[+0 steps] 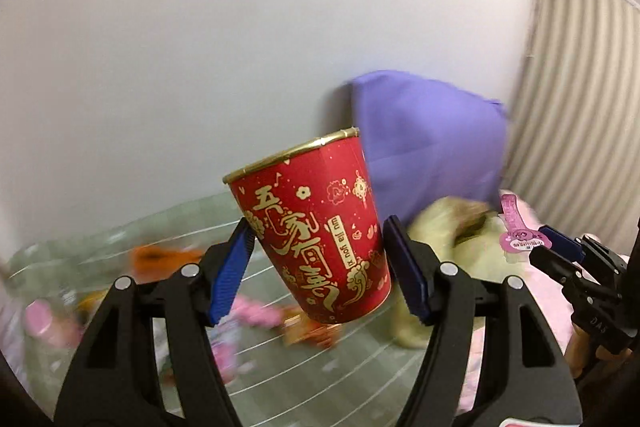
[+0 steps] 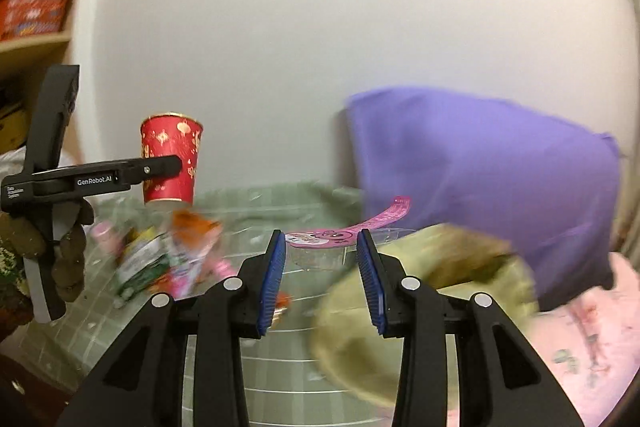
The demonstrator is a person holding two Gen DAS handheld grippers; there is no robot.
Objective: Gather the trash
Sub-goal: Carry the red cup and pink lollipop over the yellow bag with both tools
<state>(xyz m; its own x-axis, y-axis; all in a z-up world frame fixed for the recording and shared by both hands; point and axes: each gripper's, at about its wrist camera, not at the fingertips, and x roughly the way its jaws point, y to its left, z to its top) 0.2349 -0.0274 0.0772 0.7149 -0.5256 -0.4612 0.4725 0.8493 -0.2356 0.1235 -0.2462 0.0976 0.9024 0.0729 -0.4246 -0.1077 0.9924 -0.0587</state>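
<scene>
Blue-padded fingers of the left gripper (image 1: 318,261) pinch the red paper cup (image 1: 312,227) across its lower wall, holding it tilted in the air above the green checked sheet (image 1: 304,379). Squeeze gently so the thin wall does not crumple, and level it before carrying. Spread and holding nothing, the right gripper (image 2: 322,269) hovers near the pink packaging tag (image 2: 352,231).
</scene>
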